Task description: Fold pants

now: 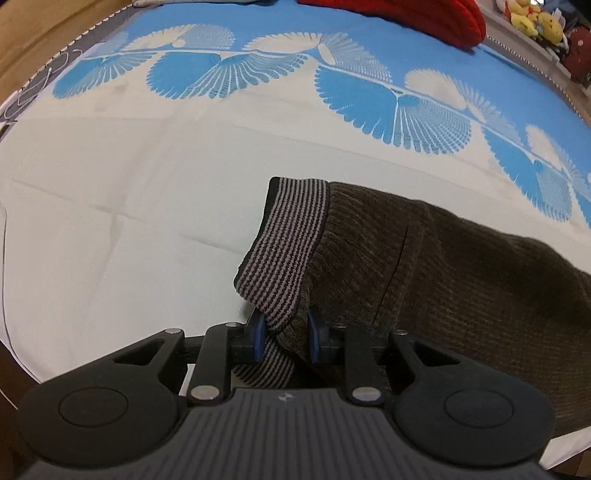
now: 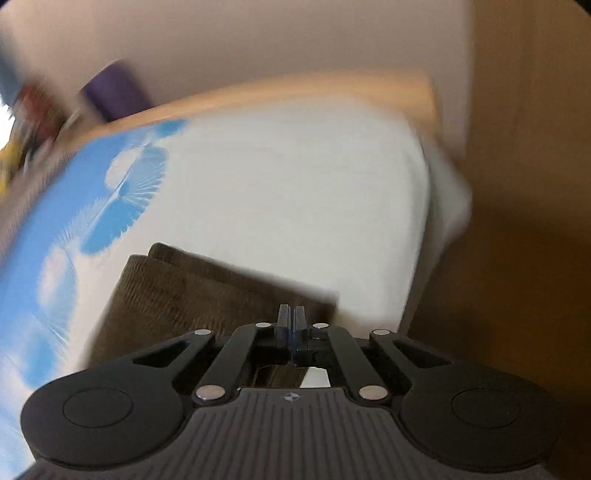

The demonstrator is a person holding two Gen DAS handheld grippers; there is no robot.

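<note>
Dark brown ribbed pants (image 1: 424,266) lie on the white part of the bed sheet (image 1: 129,221), with a grey-and-black striped band (image 1: 288,243) at their left end. My left gripper (image 1: 287,328) points down at that end. Its blue pads press on a bunched corner of the striped band and the brown cloth. In the blurred right wrist view the pants (image 2: 177,291) show as a flat brown shape below my right gripper (image 2: 291,317). Its fingers stand together, and I see no cloth between them.
The sheet turns blue with white fan patterns (image 1: 388,92) farther back. A red garment (image 1: 424,14) and plush toys (image 1: 532,18) sit at the far edge. In the right wrist view the bed's edge drops to a wooden floor (image 2: 517,221), and a purple object (image 2: 114,92) stands beyond the bed.
</note>
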